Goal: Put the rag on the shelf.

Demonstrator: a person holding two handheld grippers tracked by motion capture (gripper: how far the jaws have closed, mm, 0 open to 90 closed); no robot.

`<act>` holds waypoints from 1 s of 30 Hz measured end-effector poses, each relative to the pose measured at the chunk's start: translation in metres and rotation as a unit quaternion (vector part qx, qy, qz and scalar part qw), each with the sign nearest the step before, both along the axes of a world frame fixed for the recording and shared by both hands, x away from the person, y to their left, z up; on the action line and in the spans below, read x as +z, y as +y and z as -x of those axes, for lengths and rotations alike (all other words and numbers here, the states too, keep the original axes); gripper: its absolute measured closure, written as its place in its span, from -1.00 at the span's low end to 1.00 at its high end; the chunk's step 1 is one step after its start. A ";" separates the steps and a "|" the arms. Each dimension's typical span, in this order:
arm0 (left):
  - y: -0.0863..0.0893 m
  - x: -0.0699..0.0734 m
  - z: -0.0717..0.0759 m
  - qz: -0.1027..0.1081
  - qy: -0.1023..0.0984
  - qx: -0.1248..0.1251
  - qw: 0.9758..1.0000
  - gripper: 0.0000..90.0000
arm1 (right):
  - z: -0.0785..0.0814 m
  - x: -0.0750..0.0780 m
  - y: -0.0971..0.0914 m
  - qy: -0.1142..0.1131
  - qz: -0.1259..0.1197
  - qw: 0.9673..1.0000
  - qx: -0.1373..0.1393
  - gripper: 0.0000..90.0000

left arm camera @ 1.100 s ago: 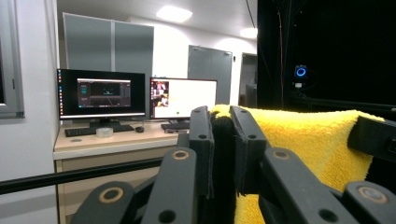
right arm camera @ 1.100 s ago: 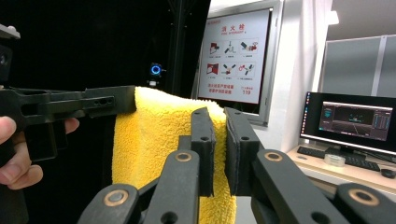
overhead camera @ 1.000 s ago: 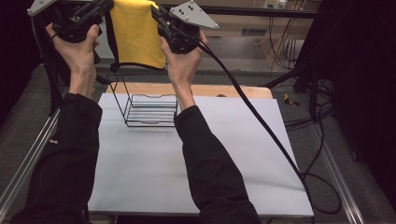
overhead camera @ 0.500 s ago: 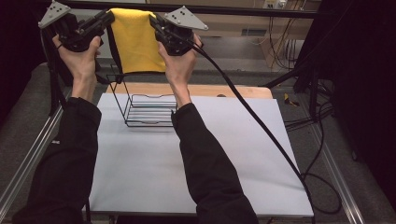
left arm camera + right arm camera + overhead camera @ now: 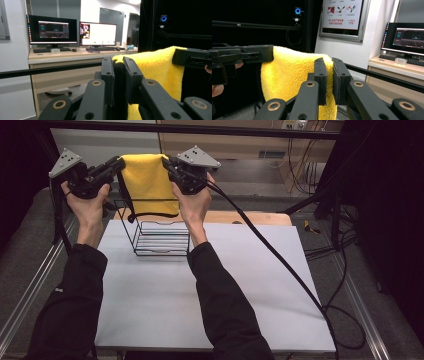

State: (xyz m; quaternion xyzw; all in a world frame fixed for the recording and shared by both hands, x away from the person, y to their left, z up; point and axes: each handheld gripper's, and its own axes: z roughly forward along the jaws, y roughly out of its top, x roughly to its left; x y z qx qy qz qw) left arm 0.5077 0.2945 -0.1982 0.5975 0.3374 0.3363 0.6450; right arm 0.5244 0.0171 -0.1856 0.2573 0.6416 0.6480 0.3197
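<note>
A yellow towel is held stretched between two tools in the upper left of the high view, above the far edge of the white table. The left tool is seen at the towel's left top corner and the right tool at its right top corner; each is carried in a hand whose dark-sleeved forearm enters from the bottom of the frame. The towel hangs down flat from the two corners, and its lower edge is seen in front of the top rim of a black wire basket, which stands on the table just below it, in the upper left part of the table surface. Whether cloth and rim touch cannot be told.

In the left gripper view, the left tool is seen clamped on the dark-edged corner of the towel, the jaws almost together with the cloth pinched between them; the other tool is seen at the right edge, on the far corner. In the right gripper view, the right tool is likewise clamped on a corner of the towel, with the jaws nearly together on the cloth, which spreads toward the left of that frame.
</note>
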 end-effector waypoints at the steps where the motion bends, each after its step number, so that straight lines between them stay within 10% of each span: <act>1: 0.001 -0.002 0.001 -0.002 0.002 0.000 1.000 0.77 | 0.001 -0.001 0.000 0.001 0.003 1.000 0.002 0.86; 19: 0.011 -0.016 0.024 -0.018 0.017 -0.012 1.000 0.76 | 0.021 -0.013 -0.001 0.029 0.030 0.998 0.042 0.84; 30: 0.016 -0.026 0.037 -0.036 0.052 -0.031 0.998 0.74 | 0.036 -0.020 -0.006 0.080 0.078 0.990 0.089 0.84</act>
